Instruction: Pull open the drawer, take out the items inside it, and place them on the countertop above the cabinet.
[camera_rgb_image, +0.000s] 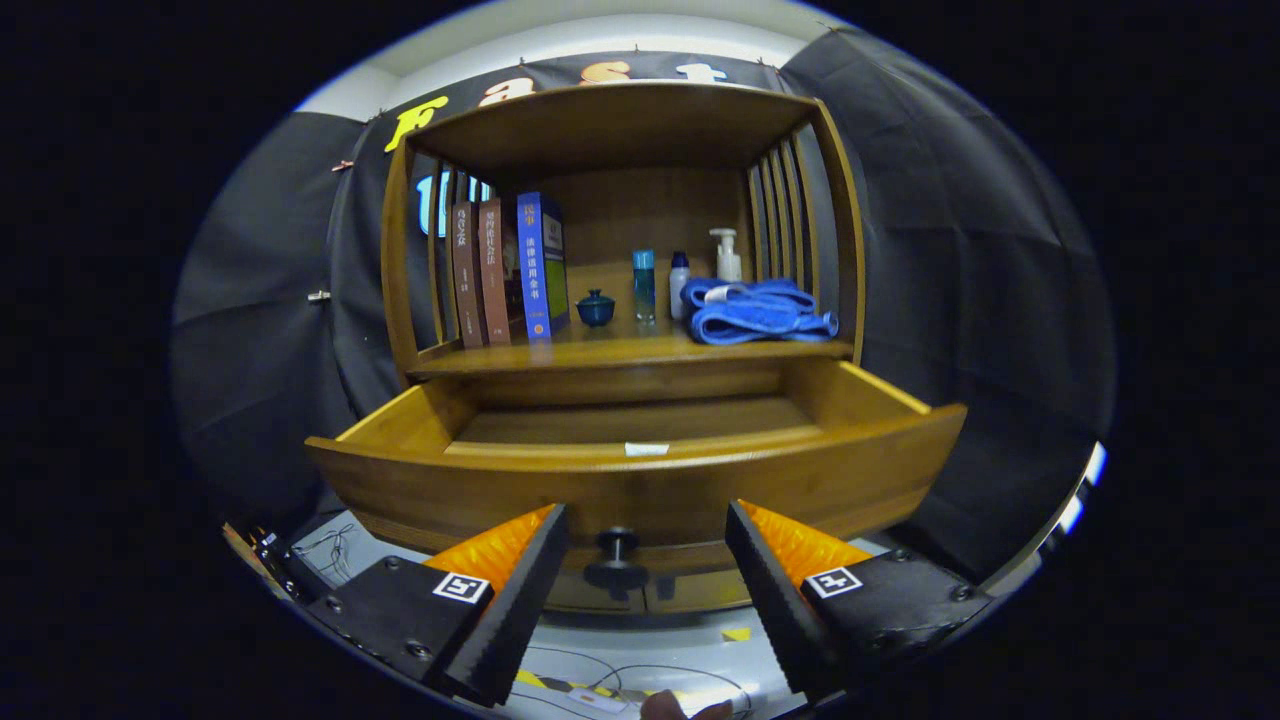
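The wooden drawer (640, 480) of the cabinet stands pulled out toward me. Its floor is bare wood where I can see it; a small white tag (646, 449) sits on the front rim. The dark round knob (617, 556) on the drawer front lies between my two fingers, untouched by either. My gripper (647, 525) is open and holds nothing. Above the drawer, the countertop shelf (620, 350) carries a folded blue towel (757, 311), a small dark lidded cup (596, 308), a blue-capped bottle (644, 284), a white bottle (679, 283) and a pump bottle (727, 256).
Three upright books (508, 268) stand at the shelf's left end, by the slatted side. A wooden top board (610, 125) roofs the shelf. Cables (620, 685) and yellow-black tape lie on the floor below the fingers. Black cloth walls surround the cabinet.
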